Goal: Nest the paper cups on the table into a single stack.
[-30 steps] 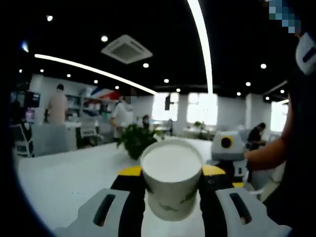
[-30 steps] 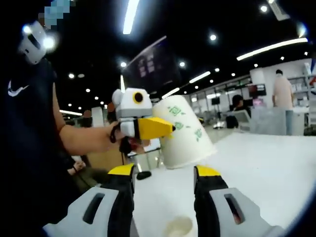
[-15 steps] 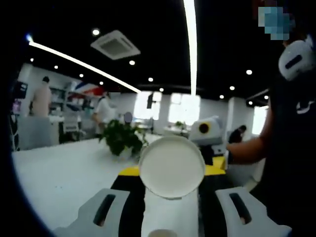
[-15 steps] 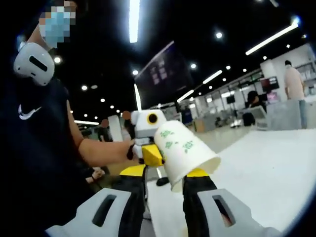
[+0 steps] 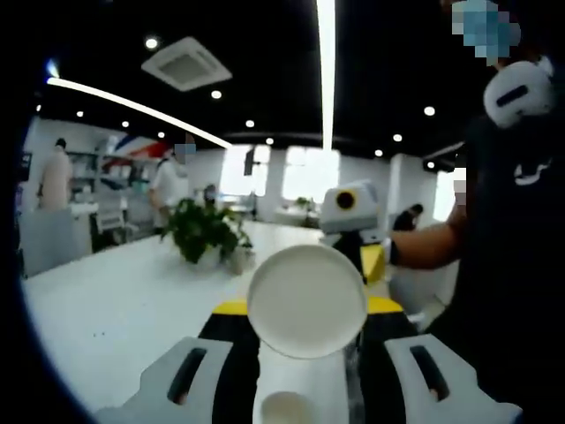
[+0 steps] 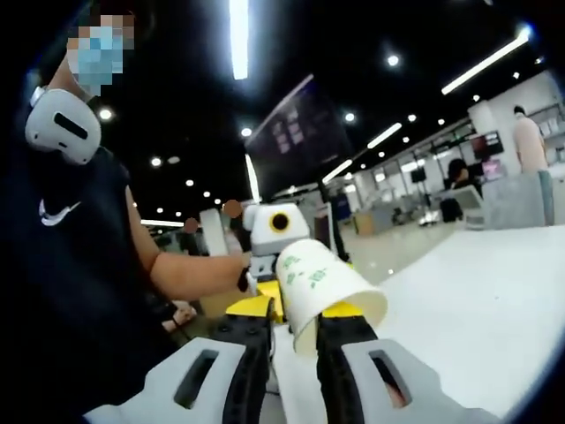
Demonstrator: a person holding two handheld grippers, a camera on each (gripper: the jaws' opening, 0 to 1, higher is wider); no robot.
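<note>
Cup orientation first: in the left gripper view, the paper cup [image 5: 306, 300] sits between the left gripper [image 5: 306, 305]'s yellow-tipped jaws, gripped around its side, its round white base turned straight at the lens and its long axis running forward along the jaws. A second cup [image 5: 287, 408] shows just its open rim low in the view, beneath the held one. To the right, the right gripper [image 5: 353, 231] comes in, held by a person's forearm [image 5: 424, 247].

In the right gripper view, the person [image 6: 62, 265] in a dark shirt fills the left side, their arm reaching to the left gripper [image 6: 265, 274] at centre. The paper cup [image 6: 327, 287] lies tilted, open mouth toward lower right, green-printed wall up, its axis slanting from upper left to lower right. The right gripper [image 6: 291, 331]'s jaws stand close together, and the cup's rim lies between their tips; I cannot tell whether they press on it.

White table [image 5: 115, 309] spreads below, carrying a potted plant [image 5: 201, 231]. The room behind is an open office with dark ceiling, strip lights [image 5: 325, 62], a ceiling vent [image 5: 185, 64], and people standing far off.
</note>
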